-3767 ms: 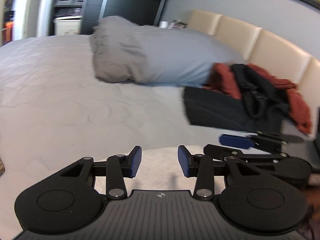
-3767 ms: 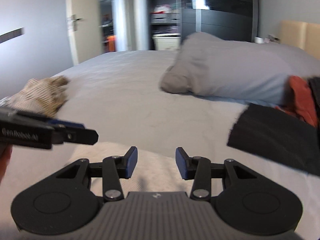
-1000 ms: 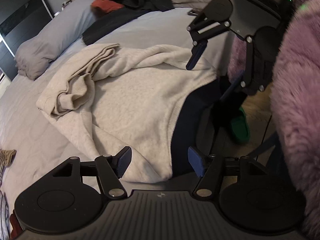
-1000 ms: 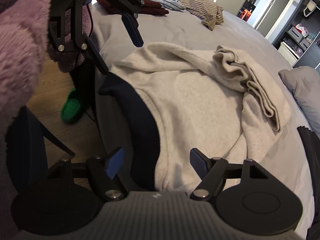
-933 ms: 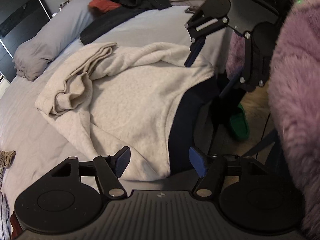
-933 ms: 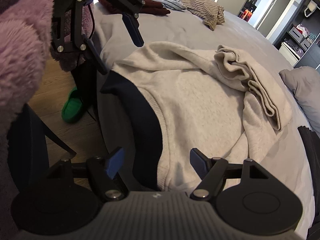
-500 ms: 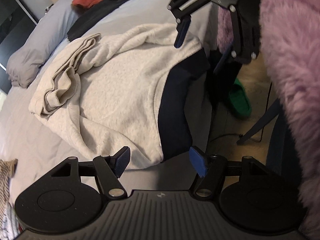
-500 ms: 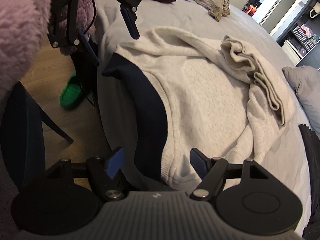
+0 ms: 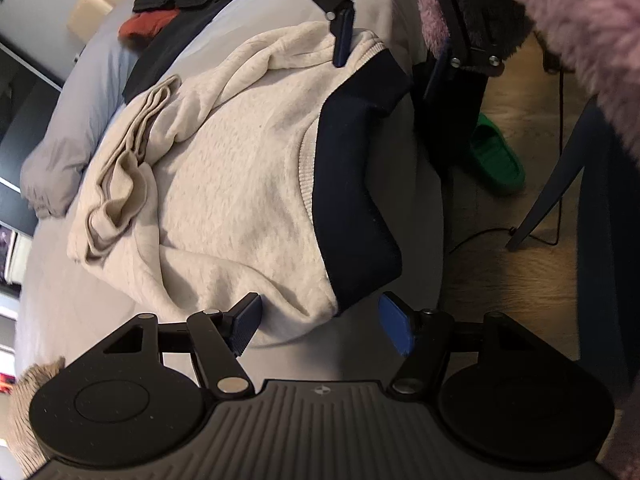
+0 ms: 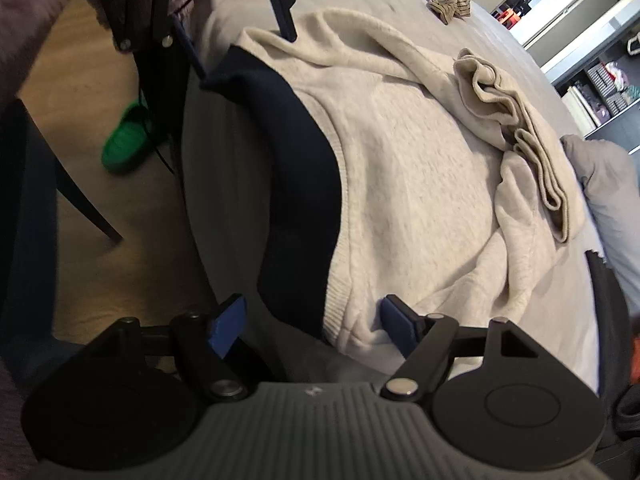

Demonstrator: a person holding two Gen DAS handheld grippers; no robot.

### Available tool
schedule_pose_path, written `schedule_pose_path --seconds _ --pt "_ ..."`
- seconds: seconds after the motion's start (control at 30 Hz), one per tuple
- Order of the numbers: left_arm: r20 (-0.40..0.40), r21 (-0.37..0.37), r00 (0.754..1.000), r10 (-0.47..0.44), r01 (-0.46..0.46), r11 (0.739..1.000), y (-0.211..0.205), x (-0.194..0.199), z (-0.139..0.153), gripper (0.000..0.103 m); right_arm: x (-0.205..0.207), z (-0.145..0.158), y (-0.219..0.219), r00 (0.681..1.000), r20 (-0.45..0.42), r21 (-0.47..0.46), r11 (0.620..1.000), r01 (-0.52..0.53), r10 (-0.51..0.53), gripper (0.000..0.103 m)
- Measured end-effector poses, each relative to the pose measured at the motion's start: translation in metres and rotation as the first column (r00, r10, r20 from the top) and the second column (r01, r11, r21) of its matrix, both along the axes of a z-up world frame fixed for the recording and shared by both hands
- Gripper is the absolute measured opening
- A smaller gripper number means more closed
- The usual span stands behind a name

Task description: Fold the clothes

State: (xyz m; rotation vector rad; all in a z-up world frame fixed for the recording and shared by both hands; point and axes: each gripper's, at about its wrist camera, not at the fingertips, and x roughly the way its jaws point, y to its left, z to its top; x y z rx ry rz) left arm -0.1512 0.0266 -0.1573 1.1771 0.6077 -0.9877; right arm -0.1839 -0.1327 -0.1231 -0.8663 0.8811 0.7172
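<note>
A cream sweatshirt (image 9: 240, 168) lies spread on the grey bed (image 9: 80, 304), its hem at the bed's near edge where a dark navy lining (image 9: 352, 200) shows inside the opening. Its sleeves (image 9: 128, 168) are bunched in a loose heap toward the far side, near the grey pillow (image 9: 52, 176).

The left gripper (image 9: 320, 326) hovers at one hem corner with its fingers spread wide and nothing between them. The right gripper (image 10: 310, 326) sits at the opposite hem corner, likewise wide open and empty. In each view the other tool shows at the far end of the hem, so the two corners look bracketed.

The step in hand appears to be taking hold of the hem's two corners. To do it well, each gripper should probably slide in so that one finger passes under the cloth and the other over it, catching both cream outer layer and navy lining together. A pinch on the top layer alone would likely let the sweatshirt open up and sag when lifted. Closing both at matching spots on the ribbed band (image 10: 336, 312) should keep the hem straight.

The bunched sleeves may drag unevenly, so a gentle, level lift seems wise. A green slipper (image 9: 496, 160) on the wooden floor (image 9: 520, 280) lies well apart.
</note>
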Motion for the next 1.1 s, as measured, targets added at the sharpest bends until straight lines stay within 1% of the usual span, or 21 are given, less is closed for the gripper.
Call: schedule_pose_path --seconds 0.03,0.07,0.1,0.13,0.2,0.27,0.43,0.53,0.57,0.6,0.63,0.7,0.73,0.77,0.8,0.9,0.97,1.1 --pt "0.014 0.002 1.000 -0.003 0.003 1.000 -0.001 0.000 -0.002 0.060 0.000 -0.002 0.001 1.000 0.009 -0.013 1.000 -0.006 0.006 0.076" --pt "0.025 0.003 1.000 -0.002 0.002 1.000 -0.002 0.001 -0.002 0.055 0.000 -0.002 0.001 1.000 0.017 -0.018 1.000 -0.006 0.006 0.072" --pt "0.031 0.004 1.000 -0.001 0.001 1.000 -0.003 0.002 -0.003 0.054 0.001 0.000 0.000 1.000 0.022 -0.015 1.000 0.000 0.001 0.069" --pt "0.023 0.003 1.000 -0.002 0.002 1.000 -0.003 0.003 -0.002 0.051 0.002 0.002 0.000 1.000 0.028 -0.012 1.000 0.005 -0.005 0.062" --pt "0.005 -0.002 1.000 -0.001 0.001 1.000 -0.002 0.004 0.000 0.045 0.005 0.005 -0.002 0.999 0.036 -0.001 1.000 0.017 -0.017 0.058" --pt "-0.020 -0.029 1.000 0.011 -0.012 1.000 -0.002 0.005 0.006 0.027 0.006 0.011 -0.005 0.999 0.036 0.030 0.999 0.030 -0.031 0.053" --pt "-0.089 -0.126 0.992 0.089 -0.100 0.987 0.002 0.017 0.027 0.023 0.010 0.024 -0.011 0.997 0.035 0.109 0.992 0.066 -0.071 0.049" --pt "-0.135 -0.183 0.980 0.145 -0.169 0.968 0.004 0.028 0.035 0.023 0.017 0.034 -0.019 0.991 0.043 0.178 0.977 0.116 -0.125 0.048" --pt "-0.143 -0.194 0.976 0.161 -0.187 0.963 0.004 0.032 0.036 0.023 0.021 0.035 -0.021 0.989 0.040 0.192 0.972 0.135 -0.146 0.050" --pt "-0.148 -0.204 0.973 0.175 -0.203 0.958 0.004 0.035 0.037 0.023 0.025 0.035 -0.023 0.986 0.039 0.200 0.968 0.152 -0.163 0.052" --pt "-0.144 -0.210 0.973 0.183 -0.211 0.955 0.004 0.038 0.038 0.025 0.028 0.034 -0.024 0.984 0.043 0.200 0.966 0.162 -0.174 0.055" --pt "-0.134 -0.220 0.971 0.197 -0.223 0.950 0.003 0.044 0.039 0.029 0.034 0.031 -0.024 0.983 0.045 0.196 0.966 0.168 -0.180 0.058" --pt "-0.120 -0.214 0.974 0.190 -0.213 0.953 0.002 0.044 0.038 0.035 0.036 0.029 -0.024 0.983 0.038 0.190 0.967 0.167 -0.177 0.061" --pt "-0.092 -0.196 0.982 0.167 -0.183 0.963 0.002 0.041 0.037 0.040 0.037 0.027 -0.023 0.985 0.032 0.176 0.971 0.161 -0.169 0.063" --pt "-0.066 -0.177 0.987 0.146 -0.156 0.972 0.002 0.038 0.035 0.042 0.035 0.025 -0.021 0.988 0.032 0.157 0.977 0.146 -0.153 0.063" --pt "-0.014 -0.121 0.995 0.102 -0.103 0.987 0.001 0.029 0.026 0.042 0.026 0.019 -0.017 0.993 0.053 0.105 0.989 0.102 -0.108 0.062" --pt "0.013 -0.104 0.997 0.077 -0.075 0.992 -0.001 0.025 0.022 0.042 0.021 0.014 -0.014 0.994 0.071 0.064 0.994 0.084 -0.089 0.061" --pt "0.065 -0.067 0.998 0.026 -0.021 0.998 -0.003 0.018 0.014 0.042 0.009 0.011 -0.007 0.990 0.136 -0.005 1.000 0.027 -0.026 0.061"
